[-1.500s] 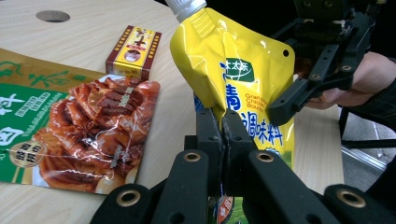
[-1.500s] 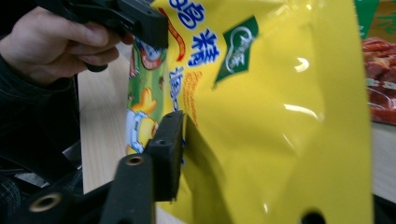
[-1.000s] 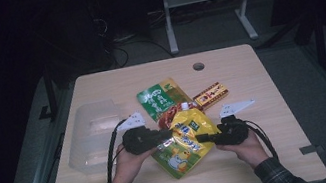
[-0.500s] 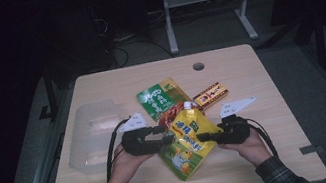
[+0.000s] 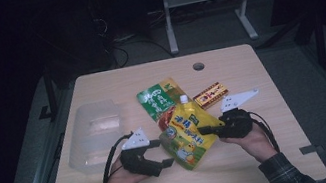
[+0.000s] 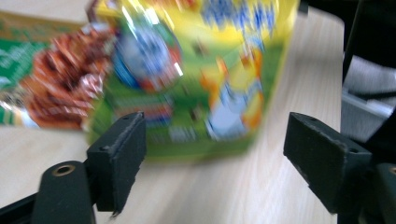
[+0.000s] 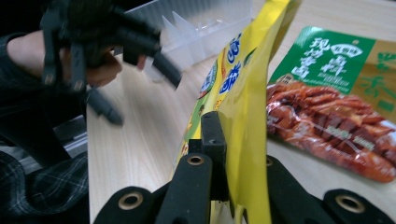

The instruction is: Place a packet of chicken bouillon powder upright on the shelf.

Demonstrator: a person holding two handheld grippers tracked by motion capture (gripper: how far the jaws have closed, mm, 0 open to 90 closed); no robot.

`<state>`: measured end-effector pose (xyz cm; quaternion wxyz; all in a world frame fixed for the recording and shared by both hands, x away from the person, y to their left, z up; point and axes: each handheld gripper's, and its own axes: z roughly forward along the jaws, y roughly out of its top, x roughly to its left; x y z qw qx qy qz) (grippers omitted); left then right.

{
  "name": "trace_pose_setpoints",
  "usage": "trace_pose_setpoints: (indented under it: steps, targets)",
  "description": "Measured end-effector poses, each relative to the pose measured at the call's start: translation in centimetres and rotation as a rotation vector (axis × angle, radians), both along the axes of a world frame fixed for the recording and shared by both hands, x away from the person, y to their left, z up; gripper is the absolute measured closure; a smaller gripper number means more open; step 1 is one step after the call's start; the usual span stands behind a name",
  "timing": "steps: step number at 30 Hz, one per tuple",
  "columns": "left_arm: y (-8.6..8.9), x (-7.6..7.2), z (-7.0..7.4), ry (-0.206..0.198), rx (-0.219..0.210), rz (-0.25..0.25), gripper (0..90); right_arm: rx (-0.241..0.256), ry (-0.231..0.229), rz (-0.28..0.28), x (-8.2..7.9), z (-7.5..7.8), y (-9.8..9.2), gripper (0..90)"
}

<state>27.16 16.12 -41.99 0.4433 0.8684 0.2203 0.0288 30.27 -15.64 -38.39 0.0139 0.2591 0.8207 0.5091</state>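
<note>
Your left gripper (image 5: 162,153) drawn back off the yellow pouch (image 5: 186,135), jaws spread wide, your right gripper (image 5: 204,129) pinching that pouch's edge, pouch mid-surface (image 5: 247,61), green packet (image 5: 158,97) behind it, clear tray (image 5: 92,134) far left.

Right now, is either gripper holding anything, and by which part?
The right gripper is shut on the yellow pouch, pinching its side edge. The left gripper is open, holding nothing.
</note>
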Motion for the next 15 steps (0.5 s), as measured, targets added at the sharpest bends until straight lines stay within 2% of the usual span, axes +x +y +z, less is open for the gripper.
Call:
trace_pose_setpoints:
  steps: [4, 6, 12, 15]
  targets:
    - [-0.2, -1.2, -0.9, 0.006, 0.025, -0.013, 16.8, 0.002, -0.022, 0.003, 0.2, 0.6, 0.2, 90.0]
    - [-0.2, -1.4, -1.3, 0.000, 0.038, -0.012, 15.9, 0.014, -0.018, 0.002, 0.2, 0.9, 0.3, 90.0]
    - [-0.2, -2.3, -2.0, -0.005, 0.027, -0.006, 15.7, 0.017, -0.025, 0.000, 0.6, 1.3, 1.0, 90.0]
    - [-0.4, -2.3, -2.2, -0.022, 0.035, -0.027, 15.7, 0.024, -0.030, 0.002, 0.9, 1.6, 1.4, 90.0]
